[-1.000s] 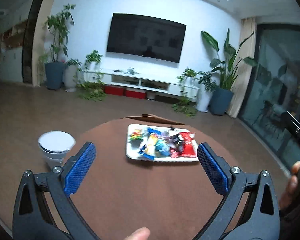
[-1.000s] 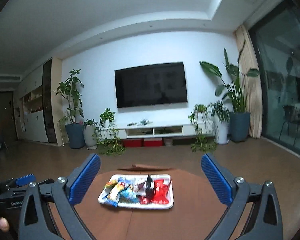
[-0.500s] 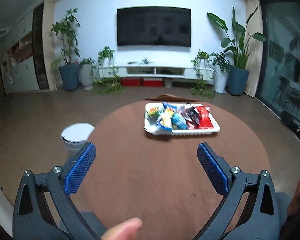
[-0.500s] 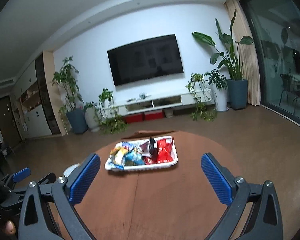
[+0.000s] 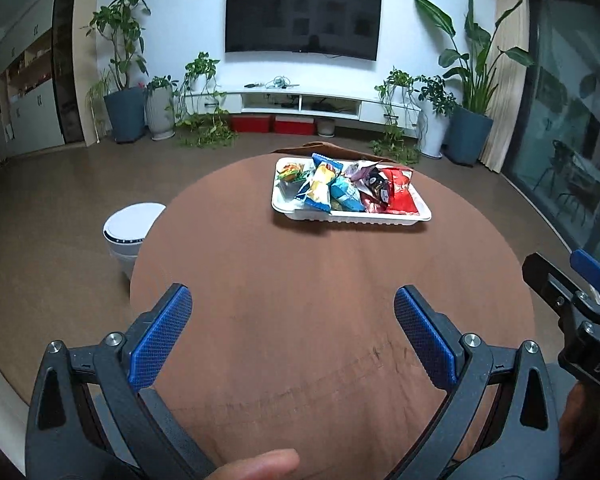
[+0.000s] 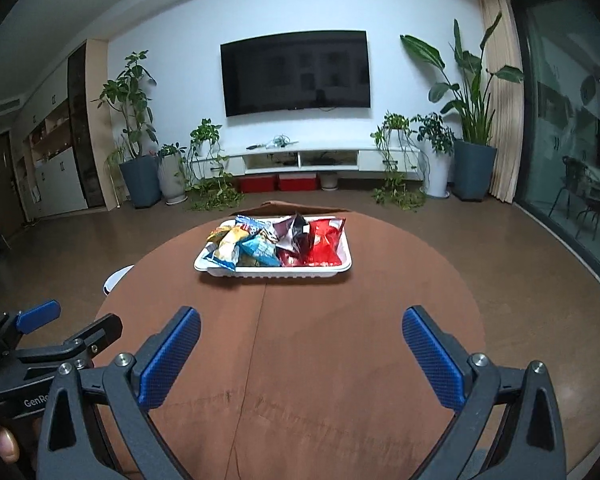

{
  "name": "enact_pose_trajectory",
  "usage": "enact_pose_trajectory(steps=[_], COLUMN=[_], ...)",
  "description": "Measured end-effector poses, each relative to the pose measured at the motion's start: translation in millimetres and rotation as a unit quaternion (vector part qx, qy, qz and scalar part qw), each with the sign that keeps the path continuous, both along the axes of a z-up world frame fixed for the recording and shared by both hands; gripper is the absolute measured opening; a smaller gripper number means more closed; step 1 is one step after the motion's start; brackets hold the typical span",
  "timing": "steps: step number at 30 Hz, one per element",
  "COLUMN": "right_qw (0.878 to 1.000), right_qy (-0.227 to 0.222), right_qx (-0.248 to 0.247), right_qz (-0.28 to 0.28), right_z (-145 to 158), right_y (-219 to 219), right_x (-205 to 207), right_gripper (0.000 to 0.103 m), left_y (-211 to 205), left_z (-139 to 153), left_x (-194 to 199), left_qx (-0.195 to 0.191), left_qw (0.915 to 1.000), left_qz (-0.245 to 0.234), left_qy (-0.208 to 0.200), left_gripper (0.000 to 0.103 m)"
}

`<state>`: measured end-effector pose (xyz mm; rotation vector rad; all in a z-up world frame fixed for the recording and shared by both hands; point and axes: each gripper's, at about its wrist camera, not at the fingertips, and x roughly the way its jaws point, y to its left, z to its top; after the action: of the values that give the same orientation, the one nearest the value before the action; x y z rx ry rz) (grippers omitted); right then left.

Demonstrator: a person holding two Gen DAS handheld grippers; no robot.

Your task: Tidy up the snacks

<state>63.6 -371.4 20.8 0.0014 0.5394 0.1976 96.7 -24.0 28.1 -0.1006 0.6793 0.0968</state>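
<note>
A matt brown cloth (image 5: 320,300) with a suede-like nap is covering the round table, creased along one seam. The white tray (image 6: 276,274) is looking like smooth, ribbed plastic. The snack packets (image 6: 284,246) are showing glossy, crinkled foil wrappers. Both grippers' fingers are wearing blue pads (image 5: 162,336) with a fine grid texture on matt black plastic arms, with shiny metal bolts.

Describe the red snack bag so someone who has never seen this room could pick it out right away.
On the round brown table facing the wall television sits a white tray heaped with snack packets. The red bag lies at the tray's right end, the only plain bright red packet beside blue and yellow ones.
</note>
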Motion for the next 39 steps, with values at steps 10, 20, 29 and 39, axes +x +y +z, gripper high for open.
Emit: enact_pose_trajectory(steps=[10, 20, 29, 39], right_qw=[1.0, 0.999, 0.999, 0.999], right_qy=[0.028, 0.037, 0.045, 0.05], right_qx=[-0.002, -0.003, -0.001, -0.002], right_qz=[-0.01, -0.01, -0.011, -0.011], right_z=[-10.7, -12.4, -15.0, -17.2], right_y=[-3.6, -3.7, -7.1, -9.1], right_x=[5.4, 4.1, 7.0, 9.1], right_gripper=[0.103, 0.103, 0.103, 0.103], left_y=[1.6, 2.5, -0.5, -1.1], left_z=[-13.2, -13.9, -18.1, -25.6], left_x=[10.9, 10.5, 13.5, 16.8], left_qx=[0.001, 0.002, 0.004, 0.003], left_qw=[0.9999, 0.9998, 0.9997, 0.9996], left_qz=[-0.003, -0.007, -0.008, -0.006], left_qy=[0.016, 0.021, 0.024, 0.029], left_gripper=[0.103, 0.103, 0.103, 0.103])
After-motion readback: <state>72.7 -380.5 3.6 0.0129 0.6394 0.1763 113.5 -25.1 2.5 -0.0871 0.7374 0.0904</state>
